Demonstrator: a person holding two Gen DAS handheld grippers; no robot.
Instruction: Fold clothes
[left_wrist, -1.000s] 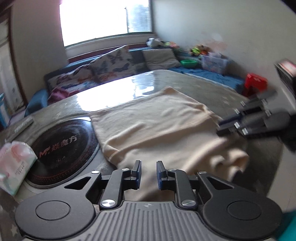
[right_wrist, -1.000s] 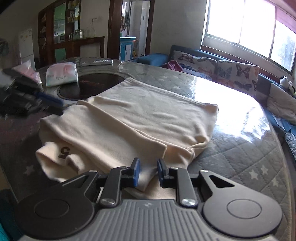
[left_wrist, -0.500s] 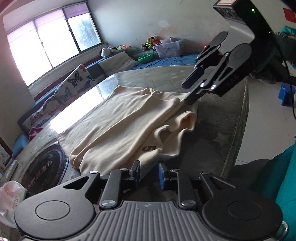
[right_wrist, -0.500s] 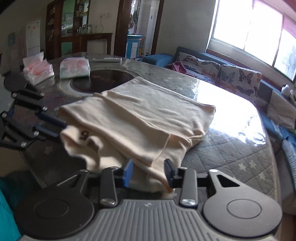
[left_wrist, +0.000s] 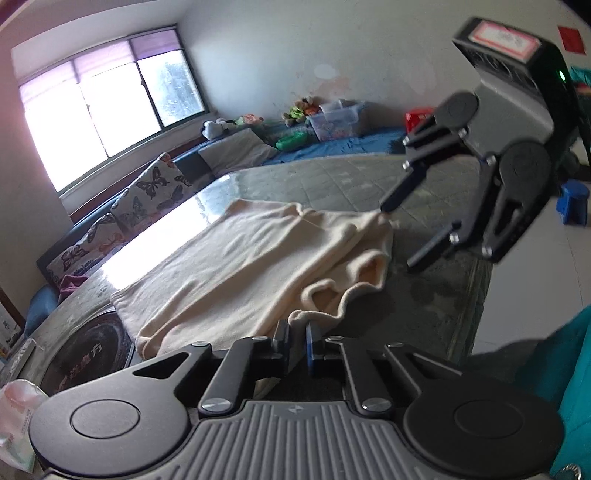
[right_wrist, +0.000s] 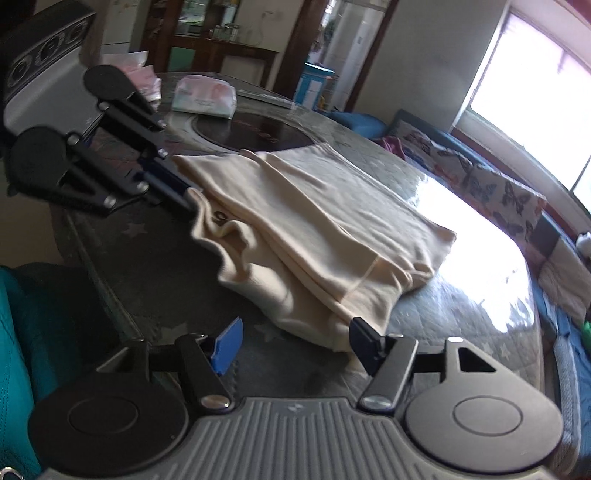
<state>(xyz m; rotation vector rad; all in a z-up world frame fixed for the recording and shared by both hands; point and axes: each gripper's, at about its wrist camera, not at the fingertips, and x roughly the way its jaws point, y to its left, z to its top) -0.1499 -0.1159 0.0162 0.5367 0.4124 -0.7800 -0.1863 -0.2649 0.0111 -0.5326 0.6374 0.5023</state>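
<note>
A cream garment (left_wrist: 258, 254) lies folded flat on the quilted table (left_wrist: 436, 306), its bunched end toward the near table edge. In the left wrist view my left gripper (left_wrist: 297, 341) is at that end, shut with the garment's hem pinched between its pads. The right wrist view shows this left gripper (right_wrist: 188, 195) gripping the corner beside a printed numeral. My right gripper (right_wrist: 295, 339) has its jaws opening wide, and the garment's (right_wrist: 317, 236) near corner lies loose between them, unpressed. From the left wrist view the right gripper (left_wrist: 400, 236) spreads at the far corner.
A round dark cooktop (right_wrist: 255, 129) is set into the table beside the garment, with a tissue pack (right_wrist: 205, 98) past it. A sofa with butterfly cushions (left_wrist: 147, 199) runs under the window. Teal clothing (left_wrist: 576, 369) of the person is at the table edge. A blue stool (left_wrist: 572, 201) stands on the floor.
The left jaws have closed onto the hem at the garment's near end. The right jaws have spread wide apart, letting go of the corner. Both views have rolled.
</note>
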